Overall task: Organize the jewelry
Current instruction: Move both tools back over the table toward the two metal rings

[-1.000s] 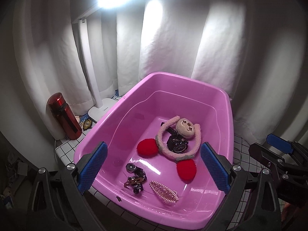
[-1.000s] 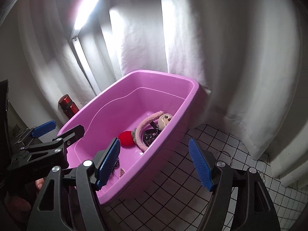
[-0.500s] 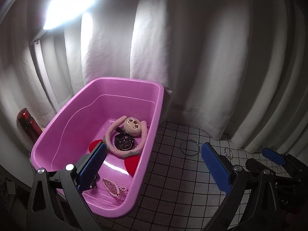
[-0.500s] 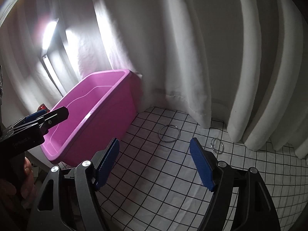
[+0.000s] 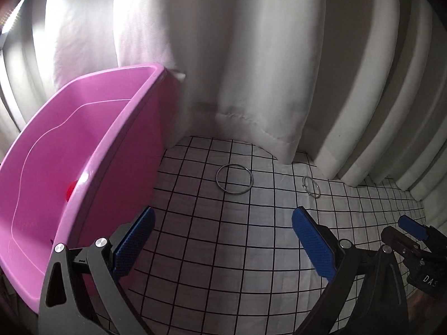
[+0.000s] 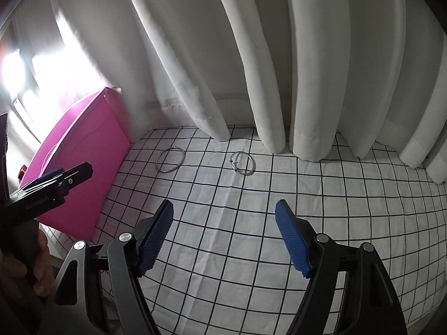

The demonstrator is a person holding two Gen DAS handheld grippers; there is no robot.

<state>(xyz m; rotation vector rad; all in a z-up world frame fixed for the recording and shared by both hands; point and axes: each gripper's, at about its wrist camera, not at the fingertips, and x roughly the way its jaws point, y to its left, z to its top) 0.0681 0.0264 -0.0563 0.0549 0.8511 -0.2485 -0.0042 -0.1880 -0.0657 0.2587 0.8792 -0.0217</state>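
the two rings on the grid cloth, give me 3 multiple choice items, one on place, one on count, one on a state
1. Where does the larger ring lie?
A. between the pink tub and the smaller ring
B. inside the tub
C. on the curtain

2. How many metal rings are on the grid cloth?
A. one
B. two
C. four

3. How do the right gripper jaws stand?
A. shut on a ring
B. shut and empty
C. open and empty

Answers: 1 A, it sits on the cloth nearer the tub; 2 B, both views show two; 3 C, blue pads are wide apart with only cloth between.
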